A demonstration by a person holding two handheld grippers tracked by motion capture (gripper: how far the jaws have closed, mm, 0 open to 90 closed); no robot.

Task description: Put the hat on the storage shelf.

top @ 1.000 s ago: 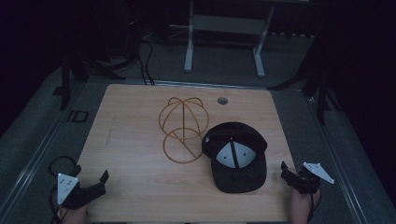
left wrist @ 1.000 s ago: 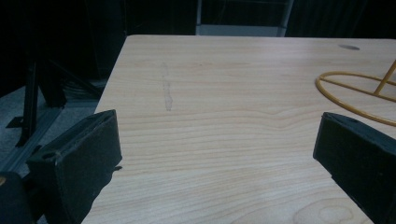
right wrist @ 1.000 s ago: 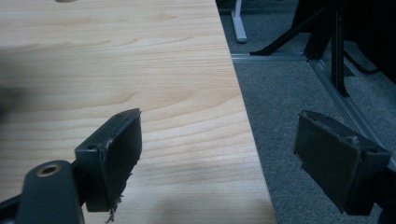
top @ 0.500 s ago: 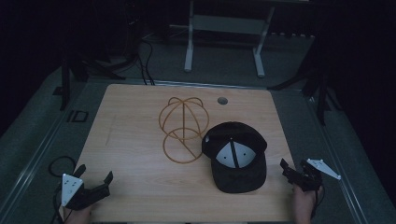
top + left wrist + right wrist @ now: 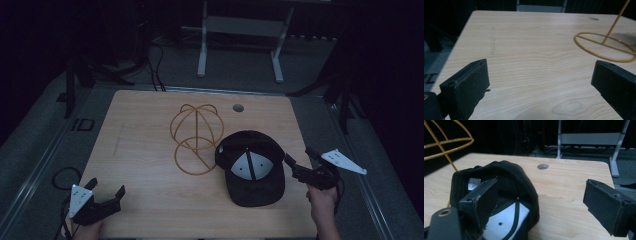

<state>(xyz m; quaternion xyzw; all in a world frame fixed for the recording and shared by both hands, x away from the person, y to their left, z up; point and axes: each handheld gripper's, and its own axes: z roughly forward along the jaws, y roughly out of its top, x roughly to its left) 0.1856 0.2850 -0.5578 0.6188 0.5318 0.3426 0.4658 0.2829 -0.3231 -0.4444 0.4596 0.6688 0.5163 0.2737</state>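
Note:
A black cap lies upside down on the wooden table, its white lining facing up. To its left stands a yellow wire hat stand. My right gripper is open at the cap's right edge. In the right gripper view the gripper has its left jaw close against the cap, and its right jaw is over bare wood. My left gripper is open at the table's near left corner, holding nothing. The left gripper view has the gripper facing the stand's base ring.
A round cable hole sits in the table's far side behind the cap. Cables trail on the grey floor at the left. A white metal frame stands beyond the table in the dark.
My right gripper has moved forward and now sits at the cap's right edge. The left gripper has shifted only slightly. Cap and stand have not moved.

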